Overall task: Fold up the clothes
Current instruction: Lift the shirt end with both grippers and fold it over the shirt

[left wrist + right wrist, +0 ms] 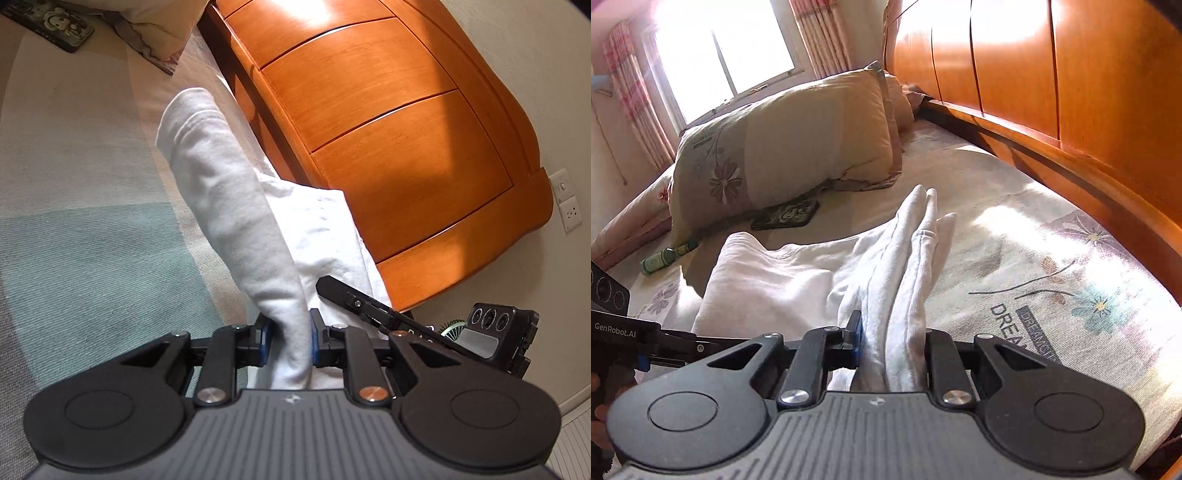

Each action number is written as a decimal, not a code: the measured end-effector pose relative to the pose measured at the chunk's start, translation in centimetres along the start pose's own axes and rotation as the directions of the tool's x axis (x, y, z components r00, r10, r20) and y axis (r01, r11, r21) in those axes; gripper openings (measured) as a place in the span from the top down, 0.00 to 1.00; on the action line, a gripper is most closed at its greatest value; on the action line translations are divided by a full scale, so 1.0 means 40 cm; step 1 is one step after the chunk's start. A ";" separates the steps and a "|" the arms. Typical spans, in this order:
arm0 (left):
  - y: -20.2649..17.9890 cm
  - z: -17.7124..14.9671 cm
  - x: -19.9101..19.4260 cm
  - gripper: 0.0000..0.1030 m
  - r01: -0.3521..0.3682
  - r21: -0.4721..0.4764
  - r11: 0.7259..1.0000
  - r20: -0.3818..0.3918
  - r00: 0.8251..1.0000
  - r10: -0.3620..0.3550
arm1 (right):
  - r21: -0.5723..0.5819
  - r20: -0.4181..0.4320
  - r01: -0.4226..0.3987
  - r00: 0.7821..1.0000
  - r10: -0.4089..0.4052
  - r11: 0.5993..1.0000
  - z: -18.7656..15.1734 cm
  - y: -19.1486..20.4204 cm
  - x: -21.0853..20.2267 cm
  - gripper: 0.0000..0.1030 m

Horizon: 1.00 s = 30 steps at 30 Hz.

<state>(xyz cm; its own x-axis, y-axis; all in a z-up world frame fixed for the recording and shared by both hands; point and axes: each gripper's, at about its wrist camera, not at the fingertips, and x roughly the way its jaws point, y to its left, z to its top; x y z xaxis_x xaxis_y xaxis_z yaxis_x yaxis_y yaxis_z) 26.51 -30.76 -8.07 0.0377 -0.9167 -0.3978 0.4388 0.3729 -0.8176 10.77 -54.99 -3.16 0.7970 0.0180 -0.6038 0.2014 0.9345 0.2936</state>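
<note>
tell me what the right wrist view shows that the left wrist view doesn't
Only the right wrist view shows the window, checked curtains, small green bottle and the right gripper shut on the white garment. Only the left wrist view shows the wall sockets and the left gripper shut on a bunched part of the garment. Both show the wooden headboard, floral pillow and the dark cartoon tin.

Two tools are counted: the left tool (289, 338) and the right tool (892, 347), each closed on cloth. One white garment (783, 280) is seen on the one bed (1015, 206). One pillow (783, 147) is counted, one dark patterned case (786, 215) beside it, and one small green bottle (666, 256) (lying on its side). Two wall sockets (567, 201) are found by the one wooden headboard (388, 140), and one window (720, 51) is lit.
</note>
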 end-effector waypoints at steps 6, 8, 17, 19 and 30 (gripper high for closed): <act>-0.006 0.052 0.126 0.84 0.022 -0.012 1.000 -0.014 1.000 -0.022 | -0.013 -0.012 0.082 0.997 -0.082 0.997 0.090 -0.105 0.071 0.80; -0.005 0.062 0.154 0.84 0.016 -0.010 1.000 -0.019 1.000 -0.016 | -0.012 -0.021 0.104 0.994 -0.104 0.995 0.104 -0.128 0.095 0.80; 0.021 0.073 0.205 0.84 0.016 -0.038 0.999 -0.047 0.999 -0.018 | -0.033 -0.073 0.133 0.988 -0.135 0.991 0.116 -0.170 0.159 0.80; 0.031 0.084 0.215 0.84 0.017 -0.046 0.999 -0.046 0.999 -0.020 | -0.025 -0.081 0.134 0.987 -0.136 0.991 0.115 -0.178 0.168 0.80; 0.062 0.076 0.219 0.87 -0.052 -0.026 0.998 -0.057 0.997 0.051 | 0.014 -0.101 0.161 0.982 -0.158 0.987 0.085 -0.225 0.197 0.79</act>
<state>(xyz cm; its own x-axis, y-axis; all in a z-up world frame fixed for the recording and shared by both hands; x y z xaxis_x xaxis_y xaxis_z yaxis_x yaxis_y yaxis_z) 30.67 -38.29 -12.31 0.0083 -0.8869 -0.4619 0.4123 0.4239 -0.8064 17.18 -64.46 -8.04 0.6932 -0.0944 -0.7145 0.3346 0.9202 0.2030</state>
